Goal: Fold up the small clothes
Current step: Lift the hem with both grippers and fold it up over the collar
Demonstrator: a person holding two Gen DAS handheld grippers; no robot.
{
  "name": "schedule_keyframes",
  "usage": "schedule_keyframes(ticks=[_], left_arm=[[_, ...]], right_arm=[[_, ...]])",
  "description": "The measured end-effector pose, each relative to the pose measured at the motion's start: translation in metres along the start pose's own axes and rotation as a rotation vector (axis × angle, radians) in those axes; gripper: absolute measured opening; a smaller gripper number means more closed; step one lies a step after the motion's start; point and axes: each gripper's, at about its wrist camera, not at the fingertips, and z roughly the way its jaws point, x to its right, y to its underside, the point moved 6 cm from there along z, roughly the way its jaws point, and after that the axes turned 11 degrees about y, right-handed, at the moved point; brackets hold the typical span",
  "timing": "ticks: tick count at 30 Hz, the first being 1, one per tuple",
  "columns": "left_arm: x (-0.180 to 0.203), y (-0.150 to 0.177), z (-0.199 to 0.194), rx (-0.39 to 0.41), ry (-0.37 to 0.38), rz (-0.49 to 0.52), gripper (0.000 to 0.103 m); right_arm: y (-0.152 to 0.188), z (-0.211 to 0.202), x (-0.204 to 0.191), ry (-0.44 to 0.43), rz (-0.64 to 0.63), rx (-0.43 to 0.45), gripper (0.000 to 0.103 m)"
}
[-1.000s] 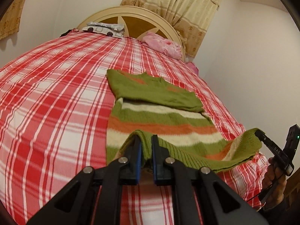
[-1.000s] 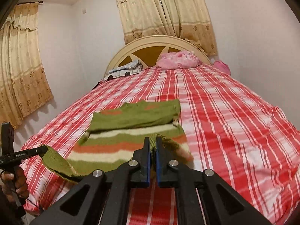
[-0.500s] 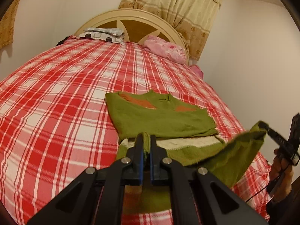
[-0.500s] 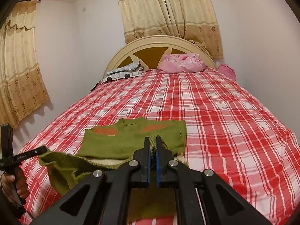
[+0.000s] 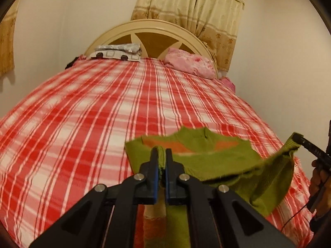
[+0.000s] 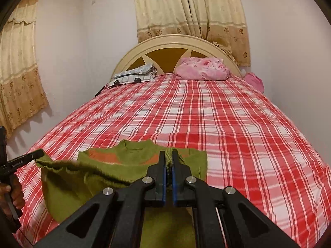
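Note:
A small green sweater (image 5: pixel 223 157) with orange and cream stripes lies on the red plaid bed (image 5: pixel 103 111); it also shows in the right wrist view (image 6: pixel 115 165). My left gripper (image 5: pixel 162 155) is shut on the sweater's bottom hem at its left corner. My right gripper (image 6: pixel 169 159) is shut on the hem's right corner. Both hold the hem lifted above the sweater, over its upper part near the collar. The hem sags between them. Each gripper shows at the edge of the other's view, the right (image 5: pixel 310 146) and the left (image 6: pixel 22 160).
The cream headboard (image 6: pixel 178 47) stands at the far end of the bed (image 6: pixel 227 113). A pink bundle (image 6: pixel 202 68) and a folded grey-white bundle (image 6: pixel 134 76) lie by it. Walls stand close on both sides, with curtains (image 6: pixel 192 10) behind.
Both grippers have carried the bottom hem up and forward, towards the collar. The striped lower body of the sweater is now hidden under the lifted half.

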Motion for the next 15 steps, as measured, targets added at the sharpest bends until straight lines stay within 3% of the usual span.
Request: schedule_keyframes(ticks=[7, 15], left_arm=[[-0.021, -0.018, 0.052, -0.022, -0.034, -0.007, 0.005], [-0.045, -0.014, 0.116, -0.104, -0.082, 0.003, 0.005]], right_arm=[[-0.019, 0.067, -0.003, 0.004, 0.004, -0.057, 0.003], [-0.012, 0.151, 0.0, 0.018, 0.006, -0.162, 0.003]])
